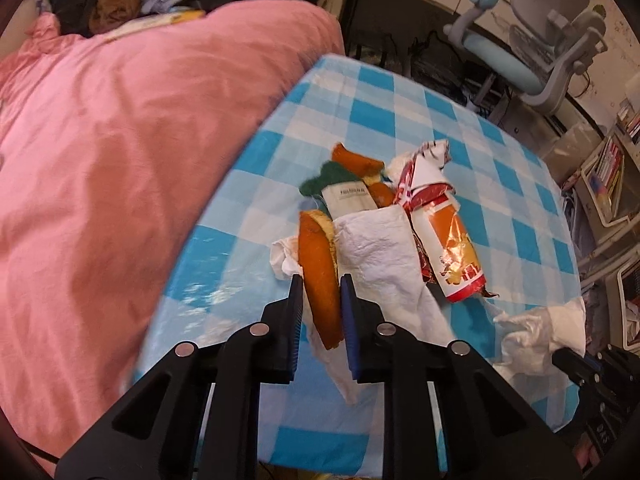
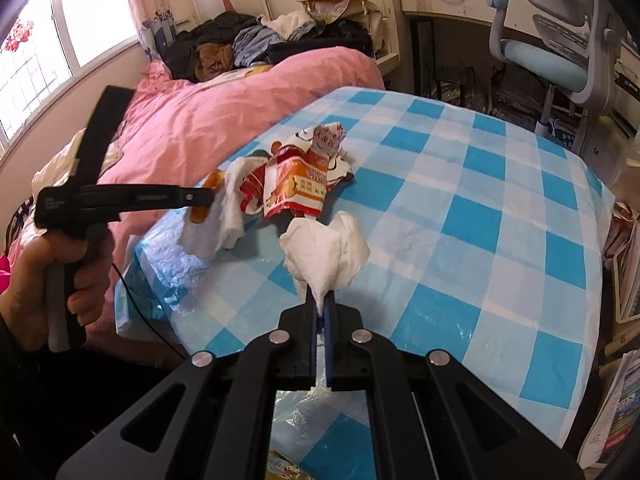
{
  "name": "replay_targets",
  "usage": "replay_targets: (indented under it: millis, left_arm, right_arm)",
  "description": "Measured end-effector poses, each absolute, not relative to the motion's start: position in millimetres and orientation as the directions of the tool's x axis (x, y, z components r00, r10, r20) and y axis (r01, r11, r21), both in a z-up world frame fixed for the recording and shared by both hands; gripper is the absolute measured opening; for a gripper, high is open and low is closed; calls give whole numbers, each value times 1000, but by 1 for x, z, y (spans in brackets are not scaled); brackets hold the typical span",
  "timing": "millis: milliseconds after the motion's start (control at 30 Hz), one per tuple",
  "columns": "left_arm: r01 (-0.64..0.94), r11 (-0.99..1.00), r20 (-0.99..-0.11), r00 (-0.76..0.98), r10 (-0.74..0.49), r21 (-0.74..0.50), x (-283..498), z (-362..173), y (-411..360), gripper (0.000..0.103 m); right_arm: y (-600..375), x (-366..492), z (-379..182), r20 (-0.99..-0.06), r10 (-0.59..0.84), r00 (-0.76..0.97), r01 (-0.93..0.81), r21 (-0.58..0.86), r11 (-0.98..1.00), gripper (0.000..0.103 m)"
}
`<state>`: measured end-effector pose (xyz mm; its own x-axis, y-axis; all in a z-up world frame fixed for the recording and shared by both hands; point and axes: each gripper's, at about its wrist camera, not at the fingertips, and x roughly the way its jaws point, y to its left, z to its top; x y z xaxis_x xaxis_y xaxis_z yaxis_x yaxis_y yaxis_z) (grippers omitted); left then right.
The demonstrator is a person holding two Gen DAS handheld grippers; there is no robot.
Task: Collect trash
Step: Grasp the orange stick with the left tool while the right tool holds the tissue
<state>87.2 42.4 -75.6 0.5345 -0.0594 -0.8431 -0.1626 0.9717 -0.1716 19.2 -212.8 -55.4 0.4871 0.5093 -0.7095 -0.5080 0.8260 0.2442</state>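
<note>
My left gripper (image 1: 320, 284) is shut on a curved orange peel (image 1: 318, 276) and holds it above the table, with a white tissue (image 1: 384, 256) hanging beside it. The left gripper also shows in the right wrist view (image 2: 206, 200). My right gripper (image 2: 318, 300) is shut on a crumpled white tissue (image 2: 326, 252); that tissue shows in the left wrist view (image 1: 540, 332) at the right edge. A red and orange snack wrapper (image 1: 448, 236) lies on the blue checked tablecloth (image 1: 500, 200), beside more orange peel (image 1: 356, 164) and a green scrap (image 1: 324, 180). The wrapper also shows in the right wrist view (image 2: 296, 188).
A pink duvet (image 1: 120, 140) covers the bed left of the table, with piled clothes (image 2: 248, 44) behind it. A grey and blue desk chair (image 2: 560, 48) stands at the far right. Book racks (image 1: 604, 176) stand to the right of the table.
</note>
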Motion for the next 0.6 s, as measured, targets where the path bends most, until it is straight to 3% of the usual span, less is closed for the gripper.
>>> replay_targets:
  millis: [100,200,300,400,467,600]
  left_arm:
    - [-155,975,-823,566,-43,-157,74,-63,43,17]
    - [-150,988,-827,560,52,-40,75,-66,38,17]
    - [-141,987,-891,454,-6,-78,87,-91,43,17]
    - [-169,981,-902,432,-16,-99,88,-95,52,26]
    - [-196,981,-880,466,94,1,82,-84,55,49]
    - [-200,979,-863,489,123,27,76,-74,62,52]
  right_arm:
    - [-215,19,-51,-694,518,500,-504,253,826,3]
    - [-215,18,-50,-692,518,502,-503,254,826,3]
    - [-214,19,-53,-699,517,494,-500,259,827,3]
    - [-216,17,-52,-696,519,496,-498,261,827,3]
    - [-217,16,-52,-694,520,497,-495,265,827,3]
    - [-216,17,-52,-692,527,493,-501,269,822,3]
